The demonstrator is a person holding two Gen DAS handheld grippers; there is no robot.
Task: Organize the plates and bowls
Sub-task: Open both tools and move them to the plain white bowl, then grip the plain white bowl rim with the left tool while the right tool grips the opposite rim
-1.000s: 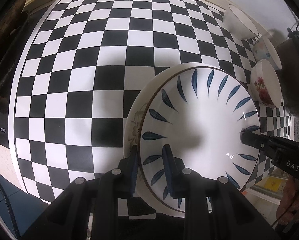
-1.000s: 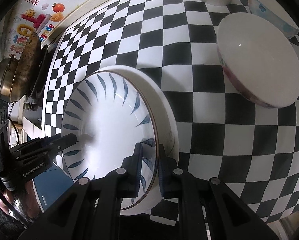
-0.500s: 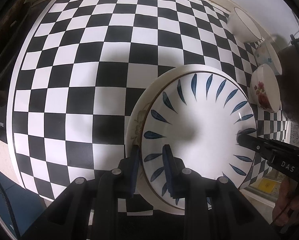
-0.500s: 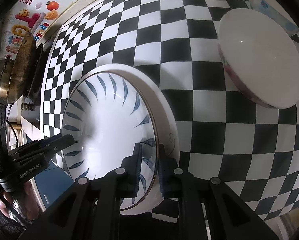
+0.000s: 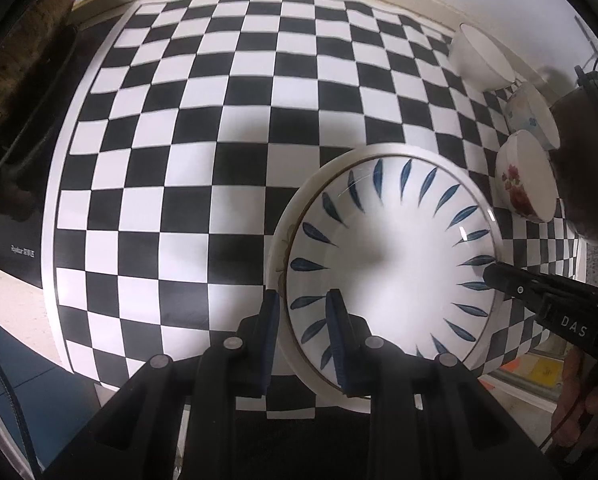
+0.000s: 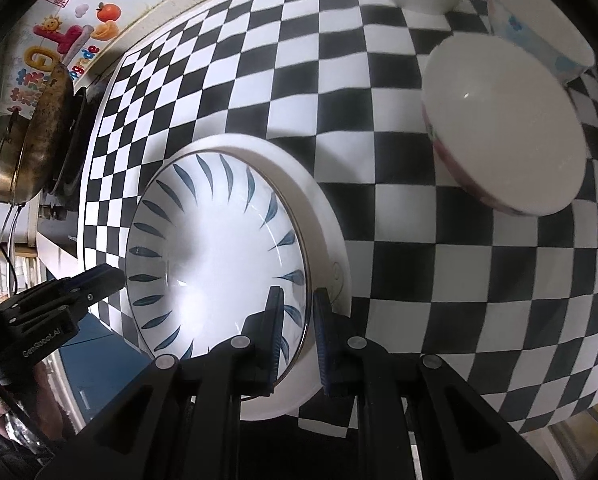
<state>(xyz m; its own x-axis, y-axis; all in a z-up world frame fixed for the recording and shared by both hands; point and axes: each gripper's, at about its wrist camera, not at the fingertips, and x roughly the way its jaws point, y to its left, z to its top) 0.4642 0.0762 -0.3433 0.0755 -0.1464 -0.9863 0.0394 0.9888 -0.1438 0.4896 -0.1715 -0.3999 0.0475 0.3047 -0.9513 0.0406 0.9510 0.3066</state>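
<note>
A white plate with blue leaf marks [image 5: 395, 264] [image 6: 215, 256] sits over a plain white plate [image 5: 299, 200] [image 6: 327, 216], whose rim shows at one side. Whether the two touch I cannot tell. My left gripper [image 5: 303, 320] is shut on the near rim of the blue-leaf plate, one finger inside and one outside. My right gripper [image 6: 299, 320] is shut on the opposite rim. Each gripper also shows in the other's view: the right gripper [image 5: 495, 276] at the plate's right edge, the left gripper [image 6: 107, 276] at its left edge.
Three bowls stand in a row at the right of the checkered cloth [image 5: 219, 120]: a red-flowered bowl [image 5: 523, 184] [image 6: 503, 128], a blue-flowered bowl [image 5: 533, 116] and a plain white bowl [image 5: 483, 60]. A metal pot and pan [image 6: 31, 140] sit on a dark stove at the left.
</note>
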